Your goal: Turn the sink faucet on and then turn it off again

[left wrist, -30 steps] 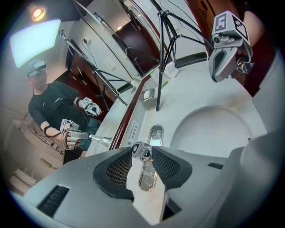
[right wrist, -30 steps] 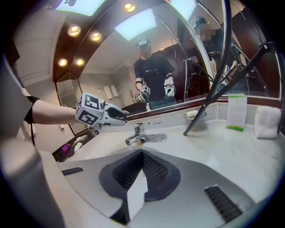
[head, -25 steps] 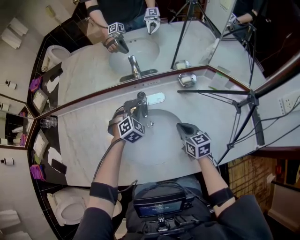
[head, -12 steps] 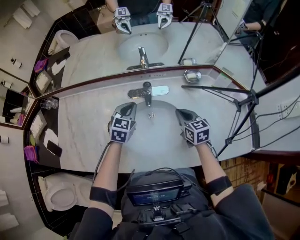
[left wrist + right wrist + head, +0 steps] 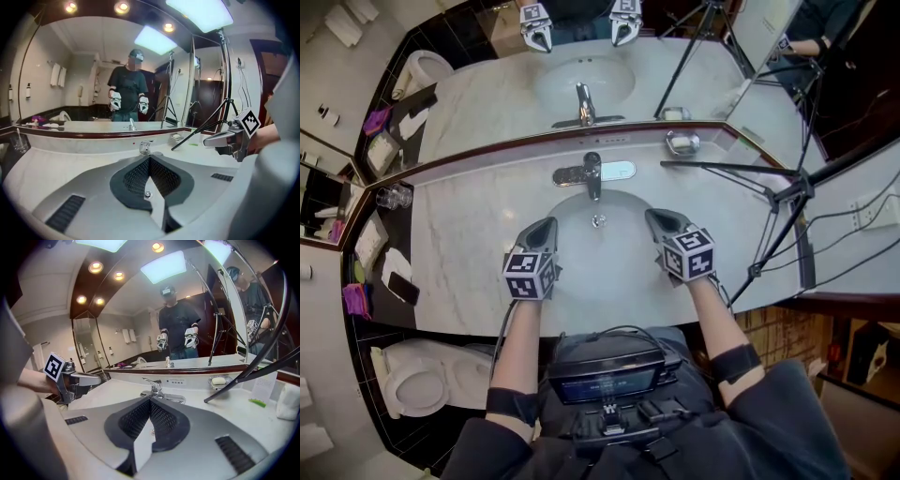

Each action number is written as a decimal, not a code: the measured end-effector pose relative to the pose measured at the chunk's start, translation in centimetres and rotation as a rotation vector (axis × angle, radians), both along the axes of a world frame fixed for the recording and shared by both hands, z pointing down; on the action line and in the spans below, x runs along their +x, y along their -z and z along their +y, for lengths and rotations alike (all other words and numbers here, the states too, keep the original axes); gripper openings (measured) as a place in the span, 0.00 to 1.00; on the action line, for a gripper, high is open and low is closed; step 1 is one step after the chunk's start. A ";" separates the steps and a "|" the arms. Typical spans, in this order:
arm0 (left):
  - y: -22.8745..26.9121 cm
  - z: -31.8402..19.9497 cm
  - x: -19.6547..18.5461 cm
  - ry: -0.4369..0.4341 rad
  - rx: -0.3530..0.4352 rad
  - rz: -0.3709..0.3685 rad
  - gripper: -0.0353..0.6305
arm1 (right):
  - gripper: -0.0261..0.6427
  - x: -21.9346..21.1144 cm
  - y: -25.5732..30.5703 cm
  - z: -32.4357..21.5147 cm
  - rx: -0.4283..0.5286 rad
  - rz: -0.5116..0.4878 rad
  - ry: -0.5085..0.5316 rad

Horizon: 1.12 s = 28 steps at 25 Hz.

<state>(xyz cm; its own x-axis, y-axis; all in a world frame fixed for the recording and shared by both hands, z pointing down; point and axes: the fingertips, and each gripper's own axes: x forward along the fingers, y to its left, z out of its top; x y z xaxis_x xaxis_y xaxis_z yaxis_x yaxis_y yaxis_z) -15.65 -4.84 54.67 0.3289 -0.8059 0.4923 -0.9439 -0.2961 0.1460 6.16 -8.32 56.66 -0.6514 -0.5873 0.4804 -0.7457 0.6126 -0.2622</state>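
The chrome single-lever faucet (image 5: 592, 174) stands at the back rim of the white sink basin (image 5: 623, 281), with the drain (image 5: 598, 221) below its spout; I see no water stream. My left gripper (image 5: 540, 231) is shut and empty over the basin's left side, apart from the faucet. My right gripper (image 5: 662, 221) is shut and empty over the right side. In the left gripper view the closed tips (image 5: 150, 158) point at the faucet (image 5: 145, 148), with the right gripper (image 5: 226, 138) alongside. The right gripper view shows its closed tips (image 5: 150, 402) below the faucet (image 5: 154, 389) and the left gripper (image 5: 82, 379).
A soap dish (image 5: 682, 143) with soap sits right of the faucet. A black tripod (image 5: 773, 192) stands on the counter's right part. A glass (image 5: 392, 197) is at the far left. The mirror (image 5: 487, 84) rises behind the counter. A toilet (image 5: 417, 380) is at the lower left.
My left gripper has left the faucet, pulled back toward me over the basin's left side and rolled level, its jaws now closed. The right gripper has stayed nearly in place.
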 end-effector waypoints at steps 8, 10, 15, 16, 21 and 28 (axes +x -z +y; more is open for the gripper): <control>-0.6 0.4 -0.6 0.015 -0.002 -0.015 0.06 | 0.07 -0.7 -0.6 0.3 0.000 0.017 0.014; -0.6 0.3 -0.8 0.016 0.003 -0.023 0.06 | 0.07 -1.1 -0.7 0.2 0.017 0.045 0.030; -0.7 0.1 -1.0 0.019 0.005 -0.035 0.06 | 0.08 -2.7 0.0 -0.7 0.096 0.161 0.092; -0.8 0.1 -1.0 0.020 0.004 -0.036 0.06 | 0.08 -3.2 0.1 -0.9 0.112 0.182 0.111; -1.3 0.3 -1.7 0.028 -0.006 -0.034 0.06 | 0.22 -6.0 0.1 -2.5 0.193 0.315 0.236; -1.9 0.7 -2.7 0.041 -0.022 -0.034 0.06 | 0.39 -10.5 -1.3 -5.7 0.303 0.473 0.402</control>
